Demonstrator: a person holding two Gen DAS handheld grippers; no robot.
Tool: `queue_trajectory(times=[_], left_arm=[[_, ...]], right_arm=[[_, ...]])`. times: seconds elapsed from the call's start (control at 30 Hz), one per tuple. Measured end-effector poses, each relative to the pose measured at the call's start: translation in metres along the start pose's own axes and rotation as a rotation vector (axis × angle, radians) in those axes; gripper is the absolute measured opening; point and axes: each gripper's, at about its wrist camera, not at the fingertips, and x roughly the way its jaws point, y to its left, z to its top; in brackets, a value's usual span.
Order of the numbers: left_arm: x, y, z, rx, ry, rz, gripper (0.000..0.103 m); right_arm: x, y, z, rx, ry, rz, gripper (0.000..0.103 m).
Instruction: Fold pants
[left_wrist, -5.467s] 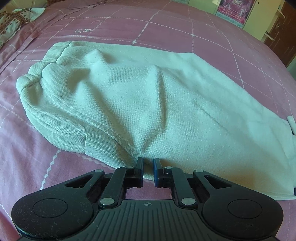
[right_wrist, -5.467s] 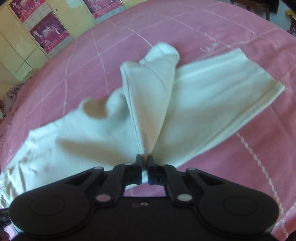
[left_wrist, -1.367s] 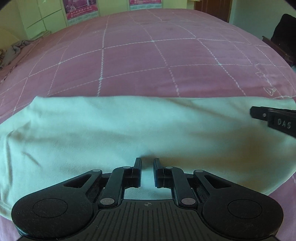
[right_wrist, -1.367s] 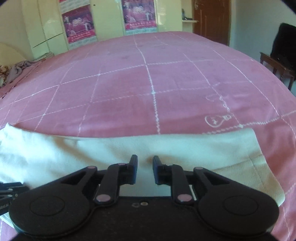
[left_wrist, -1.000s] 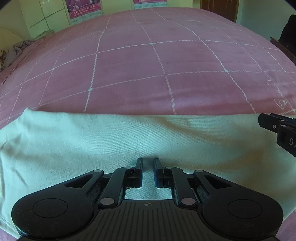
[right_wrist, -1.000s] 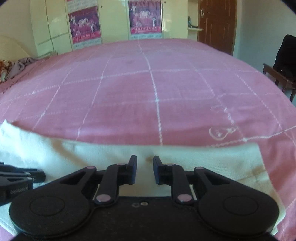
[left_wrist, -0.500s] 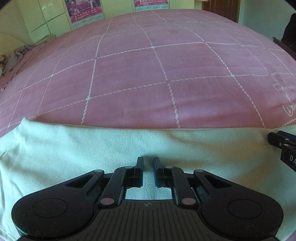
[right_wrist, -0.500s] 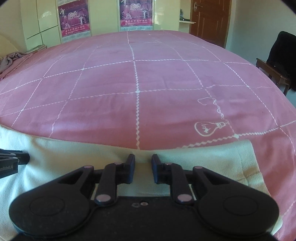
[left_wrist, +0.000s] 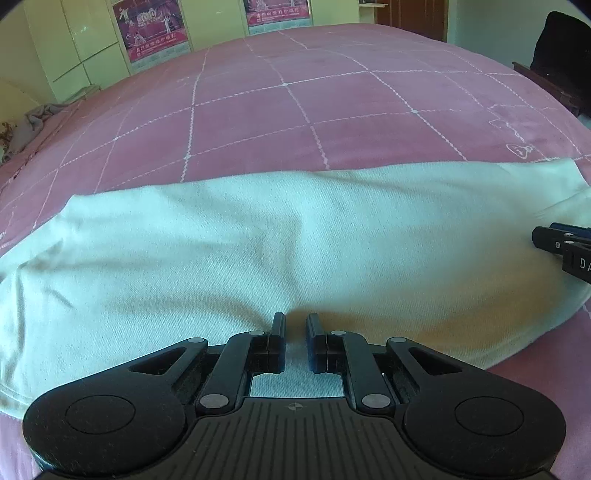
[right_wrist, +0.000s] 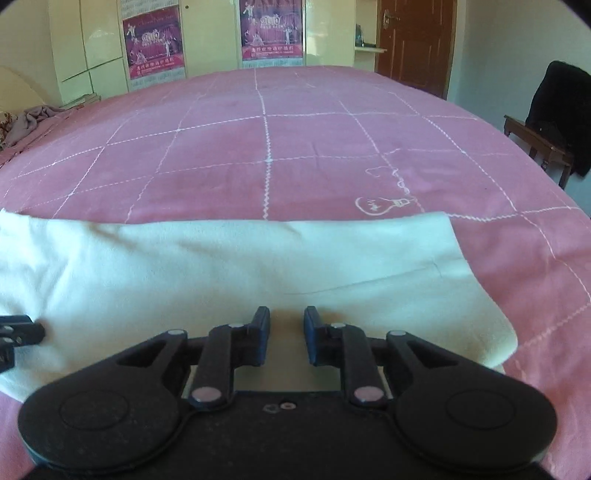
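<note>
The pale cream pants (left_wrist: 258, 251) lie folded in a long flat band across the pink bedspread; they also show in the right wrist view (right_wrist: 258, 266). My left gripper (left_wrist: 294, 325) hovers over their near edge, jaws slightly apart, holding nothing. My right gripper (right_wrist: 286, 319) sits over the near edge towards the right end of the band, jaws apart and empty. The right gripper's tip shows at the right edge of the left wrist view (left_wrist: 561, 247), and the left gripper's tip at the left edge of the right wrist view (right_wrist: 18, 332).
The pink bedspread (right_wrist: 266, 140) with white grid lines stretches far beyond the pants. Yellow wardrobes with posters (right_wrist: 155, 40) stand behind the bed. A brown door (right_wrist: 413, 40) and a chair with dark clothes (right_wrist: 554, 122) are at the right. A crumpled cloth (right_wrist: 33, 118) lies far left.
Both grippers have pulled back towards the near edge, so more of the pants shows in front of them. The jaws stay slightly apart and the pants lie still.
</note>
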Motion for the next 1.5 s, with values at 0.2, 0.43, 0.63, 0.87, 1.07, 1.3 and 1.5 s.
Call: queue_trajectory(times=[0.2,0.43,0.63,0.87,1.07,1.3,1.5], left_arm=[[-0.014,0.010,-0.017,-0.029,-0.002,-0.012,0.012],[-0.018,0.005,-0.025,0.013,-0.002,0.015,0.012],[-0.019,0.002,-0.025,0.046,-0.013,0.029,0.012],[-0.019,0.012,-0.027,0.003,-0.026,-0.018,0.012],[-0.019,0.013,-0.027,0.032,-0.034,-0.040,0.012],[-0.018,0.014,-0.025,0.034,-0.027,-0.049,0.012],[-0.016,0.020,-0.022,0.015,-0.010,-0.074,0.012]], right_arm=[[-0.019,-0.013,-0.018,0.127,-0.043,-0.027,0.016],[-0.024,0.007,-0.030,0.019,-0.059,-0.114,0.018],[-0.027,0.010,-0.042,-0.020,-0.102,-0.130,0.019],[-0.034,0.010,-0.046,0.036,-0.123,-0.132,0.020],[-0.037,-0.001,-0.032,0.062,-0.063,-0.053,0.025],[-0.038,0.009,-0.031,-0.004,-0.017,-0.078,0.028],[-0.033,0.027,-0.019,-0.090,0.045,-0.153,0.036]])
